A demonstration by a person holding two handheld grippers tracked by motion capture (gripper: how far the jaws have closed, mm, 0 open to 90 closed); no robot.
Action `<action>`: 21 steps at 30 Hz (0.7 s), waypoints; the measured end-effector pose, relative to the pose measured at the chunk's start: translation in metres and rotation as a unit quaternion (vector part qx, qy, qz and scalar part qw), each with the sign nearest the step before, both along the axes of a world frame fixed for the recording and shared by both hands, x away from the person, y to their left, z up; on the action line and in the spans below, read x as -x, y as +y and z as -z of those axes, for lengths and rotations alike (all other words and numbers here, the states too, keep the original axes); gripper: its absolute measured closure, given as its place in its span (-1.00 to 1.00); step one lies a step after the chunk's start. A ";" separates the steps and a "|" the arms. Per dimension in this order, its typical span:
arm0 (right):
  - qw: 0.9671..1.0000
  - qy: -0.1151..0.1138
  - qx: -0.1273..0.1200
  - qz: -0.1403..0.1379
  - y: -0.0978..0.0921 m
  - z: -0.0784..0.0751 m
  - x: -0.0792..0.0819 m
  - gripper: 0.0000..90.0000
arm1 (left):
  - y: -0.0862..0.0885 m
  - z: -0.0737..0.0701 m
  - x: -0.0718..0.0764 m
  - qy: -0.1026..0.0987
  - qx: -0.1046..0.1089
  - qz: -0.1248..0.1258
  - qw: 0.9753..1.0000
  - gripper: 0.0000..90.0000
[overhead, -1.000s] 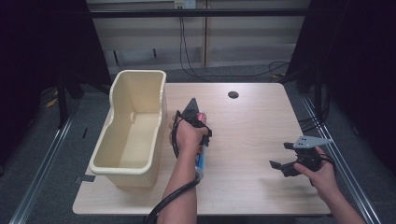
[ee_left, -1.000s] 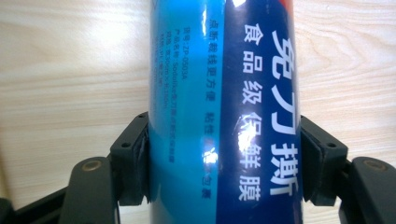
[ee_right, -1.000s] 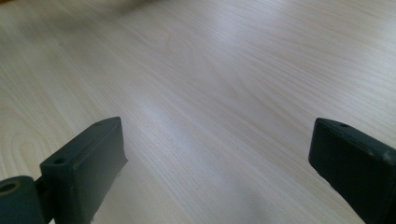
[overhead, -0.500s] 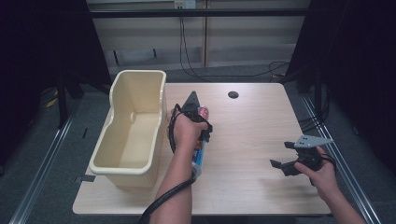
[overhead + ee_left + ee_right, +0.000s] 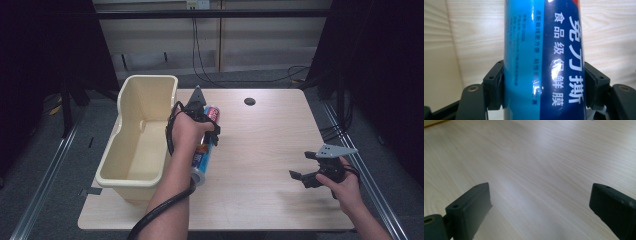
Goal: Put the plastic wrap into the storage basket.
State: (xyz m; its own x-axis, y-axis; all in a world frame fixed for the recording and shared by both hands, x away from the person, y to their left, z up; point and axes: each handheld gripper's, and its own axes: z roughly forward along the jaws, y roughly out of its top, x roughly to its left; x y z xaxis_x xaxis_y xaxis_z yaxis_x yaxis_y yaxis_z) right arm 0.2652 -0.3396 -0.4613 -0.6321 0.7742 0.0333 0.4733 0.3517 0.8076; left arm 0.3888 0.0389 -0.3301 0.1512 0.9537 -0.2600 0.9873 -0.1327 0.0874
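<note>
One blue roll (image 5: 544, 60) | glossy, white Chinese print | clamped, left gripper (image 5: 544, 90)

We saw our left gripper (image 5: 544, 87) clamped on a blue tube (image 5: 544, 50) with white Chinese print, both jaws pressing its sides, above what looked like the wooden table (image 5: 474, 37).

Cream bin (image 5: 142, 130) on wooden table (image 5: 270, 150), left side.

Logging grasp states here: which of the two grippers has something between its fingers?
The left gripper: its fingers clamp the blue tube from both sides. The right gripper is open above the bare table.
</note>
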 end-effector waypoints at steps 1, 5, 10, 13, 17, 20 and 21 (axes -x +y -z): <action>1.000 0.000 0.000 0.001 0.000 0.000 0.000 -0.92 | 0.002 -0.004 0.000 0.002 -0.004 0.006 1.000 -0.28; 1.000 0.002 0.001 -0.001 0.001 0.000 0.000 -0.92 | 0.012 -0.018 0.003 -0.007 -0.003 0.002 1.000 -0.28; 1.000 0.001 0.000 -0.002 0.002 0.001 -0.001 -0.92 | 0.023 -0.034 0.006 -0.011 -0.004 0.007 1.000 -0.28; 1.000 0.003 0.000 -0.001 0.003 0.001 -0.001 -0.92 | 0.029 -0.042 0.008 -0.015 -0.002 0.006 1.000 -0.28; 1.000 0.002 0.001 0.000 0.003 0.001 -0.001 -0.92 | 0.034 -0.050 0.010 -0.012 0.001 0.012 1.000 -0.28; 1.000 0.003 0.001 -0.001 0.004 0.001 -0.001 -0.92 | 0.037 -0.056 0.010 -0.017 0.004 0.013 1.000 -0.28; 1.000 0.005 0.000 -0.002 0.004 0.001 -0.001 -0.92 | 0.037 -0.058 0.011 -0.020 0.004 0.016 1.000 -0.28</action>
